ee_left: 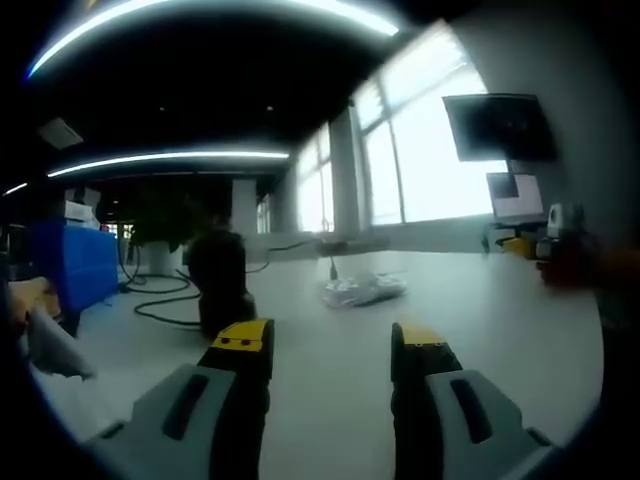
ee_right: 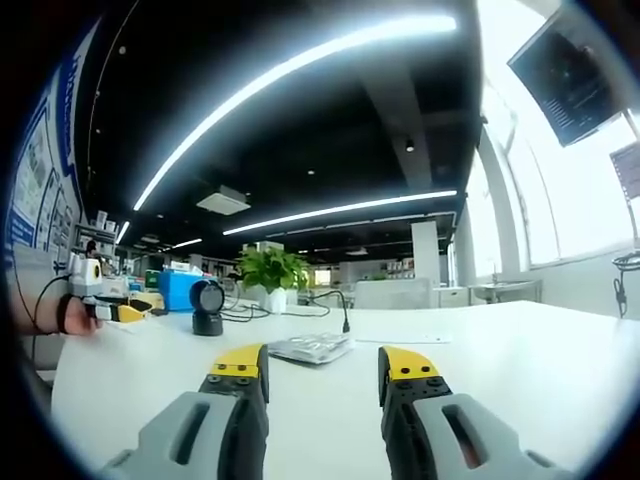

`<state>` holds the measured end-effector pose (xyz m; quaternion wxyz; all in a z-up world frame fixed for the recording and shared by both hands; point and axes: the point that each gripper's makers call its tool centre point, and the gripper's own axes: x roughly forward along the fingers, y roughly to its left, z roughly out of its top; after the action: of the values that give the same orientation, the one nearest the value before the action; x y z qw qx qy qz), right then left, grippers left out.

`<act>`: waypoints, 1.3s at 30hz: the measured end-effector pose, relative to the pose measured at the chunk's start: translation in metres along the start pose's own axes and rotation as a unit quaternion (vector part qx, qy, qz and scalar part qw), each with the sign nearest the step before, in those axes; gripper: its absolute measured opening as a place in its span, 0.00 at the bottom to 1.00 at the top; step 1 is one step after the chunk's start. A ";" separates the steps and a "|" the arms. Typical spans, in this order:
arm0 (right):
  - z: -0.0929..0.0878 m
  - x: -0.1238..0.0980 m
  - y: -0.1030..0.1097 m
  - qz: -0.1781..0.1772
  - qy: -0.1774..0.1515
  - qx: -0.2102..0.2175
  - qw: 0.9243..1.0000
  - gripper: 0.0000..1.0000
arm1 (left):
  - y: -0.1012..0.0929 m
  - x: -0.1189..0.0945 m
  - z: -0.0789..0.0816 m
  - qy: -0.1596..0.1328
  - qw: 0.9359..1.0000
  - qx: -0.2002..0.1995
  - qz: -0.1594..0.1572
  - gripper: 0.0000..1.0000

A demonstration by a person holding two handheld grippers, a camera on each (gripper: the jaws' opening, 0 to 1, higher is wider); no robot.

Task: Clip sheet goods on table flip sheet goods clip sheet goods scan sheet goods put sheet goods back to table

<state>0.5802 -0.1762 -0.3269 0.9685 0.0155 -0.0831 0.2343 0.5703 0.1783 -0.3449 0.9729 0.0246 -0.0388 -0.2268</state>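
Both grippers [ee_left: 330, 345] [ee_right: 323, 365] agape, empty

An open-plan office. Long ceiling light strips [ee_right: 300, 68] run above a wide white table [ee_right: 520, 370]. Tall windows [ee_left: 430, 150] line one wall, with a wall-mounted monitor [ee_left: 498, 127] beside them. A potted plant [ee_right: 270, 270] stands at the table's far edge, cables [ee_left: 160, 300] trail across the table, and posters [ee_right: 35, 180] cover a side wall.

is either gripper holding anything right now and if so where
Nothing is held. The left gripper and right gripper are open, with the sheet goods on the table.
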 end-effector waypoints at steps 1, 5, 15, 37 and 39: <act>0.000 0.000 0.000 0.001 0.000 0.000 1.000 0.39 | 0.000 0.000 0.000 0.000 1.000 -0.001 0.001 0.40; -0.001 0.000 0.001 0.003 0.002 -0.003 1.000 0.39 | 0.003 -0.001 0.000 -0.001 1.000 -0.010 0.005 0.39; -0.002 0.001 -0.002 0.005 0.003 -0.005 1.000 0.38 | 0.003 0.000 0.000 0.000 1.000 -0.020 0.005 0.39; -0.002 0.000 -0.002 0.006 0.003 -0.003 1.000 0.38 | -0.013 0.006 -0.015 0.042 0.999 0.002 -0.031 0.38; -0.002 0.000 -0.002 0.006 0.003 -0.002 1.000 0.38 | -0.010 0.005 -0.014 0.039 0.999 -0.003 -0.027 0.38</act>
<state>0.5819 -0.1779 -0.3290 0.9674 0.0125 -0.0805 0.2396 0.5719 0.1678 -0.3591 0.9673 0.0311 0.0005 -0.2517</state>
